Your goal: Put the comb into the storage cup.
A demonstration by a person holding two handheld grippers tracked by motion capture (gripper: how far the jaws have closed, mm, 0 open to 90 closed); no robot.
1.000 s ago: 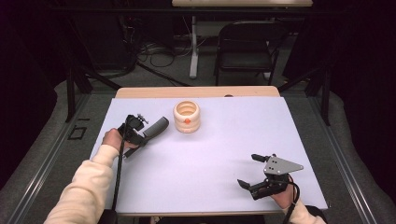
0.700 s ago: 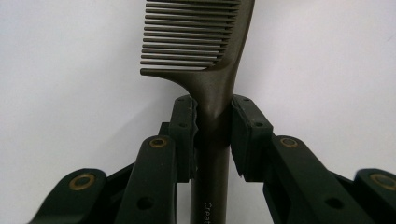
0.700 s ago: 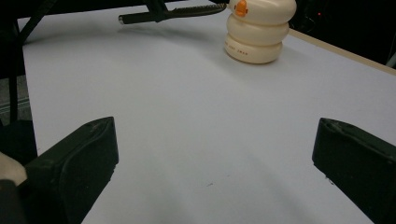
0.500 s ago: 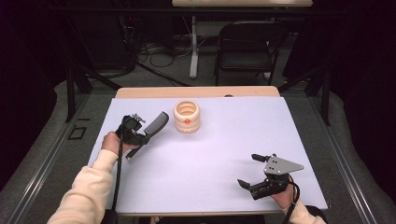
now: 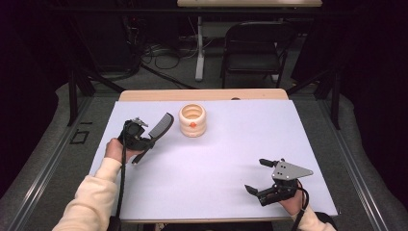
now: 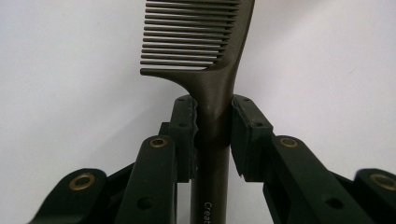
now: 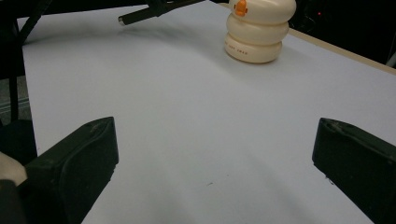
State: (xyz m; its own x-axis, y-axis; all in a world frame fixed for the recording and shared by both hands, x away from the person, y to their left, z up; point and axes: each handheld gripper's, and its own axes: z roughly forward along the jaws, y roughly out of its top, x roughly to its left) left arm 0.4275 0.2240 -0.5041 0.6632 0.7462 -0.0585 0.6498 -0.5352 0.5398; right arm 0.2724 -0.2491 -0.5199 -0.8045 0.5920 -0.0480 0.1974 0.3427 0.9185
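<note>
My left gripper (image 5: 150,139) is shut on the handle of a dark comb (image 5: 161,126), held above the left part of the table. In the left gripper view the comb (image 6: 212,60) stands between the two jaws, its teeth pointing left, with my left gripper (image 6: 213,121) clamped just below the teeth. A cream ribbed holder with an orange mark (image 5: 192,120) stands upright to the right of the comb's tip. My right gripper (image 5: 261,175) rests open near the table's front right with nothing between its jaws. In the right gripper view the holder (image 7: 258,29) stands far ahead.
A white sheet (image 5: 216,159) covers the table, with a wooden edge (image 5: 202,95) at the far side. A dark chair (image 5: 252,45) and floor cables (image 5: 159,53) lie beyond the table.
The left hand has lifted and turned the comb, so its toothed end now points up and toward the holder. The right gripper has stayed put.
</note>
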